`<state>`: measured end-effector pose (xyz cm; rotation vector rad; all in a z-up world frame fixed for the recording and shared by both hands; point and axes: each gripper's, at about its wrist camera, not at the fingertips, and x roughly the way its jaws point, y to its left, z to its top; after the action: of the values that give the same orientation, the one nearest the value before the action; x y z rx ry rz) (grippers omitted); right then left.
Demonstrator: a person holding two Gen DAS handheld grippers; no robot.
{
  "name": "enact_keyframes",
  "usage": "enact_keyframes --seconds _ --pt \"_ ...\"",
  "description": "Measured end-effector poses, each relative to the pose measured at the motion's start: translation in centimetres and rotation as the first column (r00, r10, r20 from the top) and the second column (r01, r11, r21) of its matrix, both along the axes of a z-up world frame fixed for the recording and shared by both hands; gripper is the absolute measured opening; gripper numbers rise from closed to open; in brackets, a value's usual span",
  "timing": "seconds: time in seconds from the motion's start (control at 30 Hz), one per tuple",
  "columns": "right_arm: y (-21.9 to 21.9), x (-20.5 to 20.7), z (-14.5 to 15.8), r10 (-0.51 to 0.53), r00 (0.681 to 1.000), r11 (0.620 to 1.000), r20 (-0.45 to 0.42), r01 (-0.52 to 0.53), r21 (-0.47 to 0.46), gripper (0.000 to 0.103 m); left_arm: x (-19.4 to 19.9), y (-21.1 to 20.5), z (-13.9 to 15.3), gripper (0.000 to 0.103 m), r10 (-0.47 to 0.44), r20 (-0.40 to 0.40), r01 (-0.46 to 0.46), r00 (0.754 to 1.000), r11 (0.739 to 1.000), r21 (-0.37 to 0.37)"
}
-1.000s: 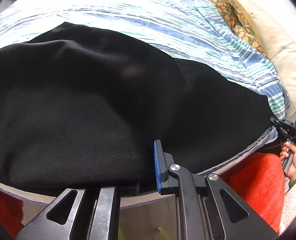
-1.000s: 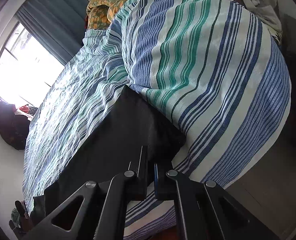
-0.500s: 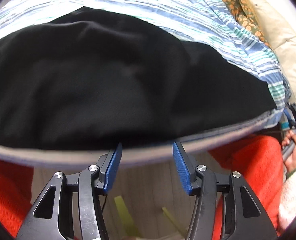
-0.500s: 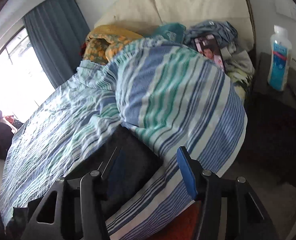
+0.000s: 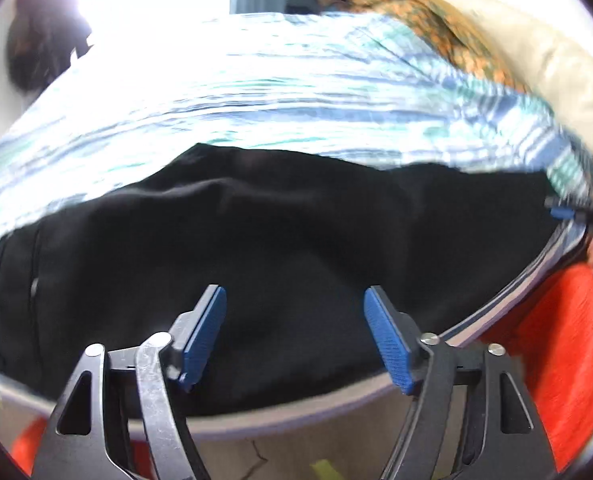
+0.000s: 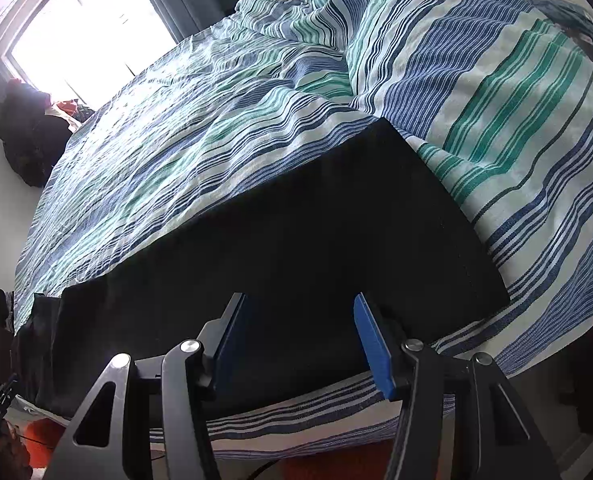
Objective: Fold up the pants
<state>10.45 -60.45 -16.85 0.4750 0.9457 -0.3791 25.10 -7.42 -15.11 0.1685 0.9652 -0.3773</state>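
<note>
Striped bed [image 6: 224, 152]: both grippers released black pants [image 6: 296, 248], jaws now apart.

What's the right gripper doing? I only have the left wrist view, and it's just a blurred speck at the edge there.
Observer: The right gripper is open. Its jaws have just been opening, and nothing is pinched between the blue pads.
Operator: Where's it aimed?
Observer: Down at one end of the black fabric pants.
Operator: Is that end tidy?
Observer: Yes. It finishes in a straight edge and lies flat beside a raised fold of the blue-and-green striped bedspread.
</note>
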Motion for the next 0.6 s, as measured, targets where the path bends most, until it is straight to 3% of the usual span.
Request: enact_keyframes --seconds 0.1,0.17,0.23,0.33,0.37,0.4,0.47,0.53,0.6 --pt "0.3 0.2 -0.4 0.009 1.0 1.0 -0.028 -0.009 -0.012 0.055 -0.1 -0.6 -5.5 0.074 -0.002 -0.142 0.029 0.99 0.982 0.187" --pt "0.3 0.2 -0.4 0.014 0.999 1.0 -0.032 -0.014 -0.015 0.055 -1.6 0.1 -5.5 0.074 -0.014 -0.123 0.037 0.992 0.982 0.185" --pt "0.4 0.0 -0.4 0.016 0.999 1.0 -0.033 -0.017 -0.021 0.055 -2.6 0.3 -4.8 0.074 -0.028 -0.151 0.058 0.988 0.978 0.2" --pt "0.3 0.0 -0.5 0.019 0.999 1.0 -0.037 -0.02 -0.024 0.055 -3.2 1.3 -2.3 0.074 -0.024 -0.138 0.041 0.99 0.991 0.126" --pt "0.3 0.0 -0.5 0.018 0.999 1.0 -0.037 -0.018 -0.024 0.055 -2.8 1.8 -1.1 0.079 -0.008 -0.113 0.019 0.994 0.995 0.099" --pt "0.3 0.0 -0.5 0.016 0.999 1.0 -0.038 -0.017 -0.025 0.055 -2.3 2.3 0.0 0.09 0.018 -0.079 -0.012 0.997 0.997 0.08" --pt "0.4 0.0 -0.4 0.012 0.999 1.0 -0.038 -0.013 -0.027 0.055 -0.5 3.5 1.6 0.099 0.091 0.001 -0.091 0.996 0.994 0.066" --pt "0.4 0.1 -0.4 0.013 0.999 0.999 -0.041 -0.014 -0.029 0.055 2.1 5.4 1.4 0.099 0.174 0.021 -0.175 0.984 0.981 0.08" --pt "0.4 0.1 -0.4 0.017 0.999 0.999 -0.042 -0.019 -0.032 0.055 4.4 7.8 -1.1 0.098 0.267 -0.013 -0.261 0.964 0.951 0.166"
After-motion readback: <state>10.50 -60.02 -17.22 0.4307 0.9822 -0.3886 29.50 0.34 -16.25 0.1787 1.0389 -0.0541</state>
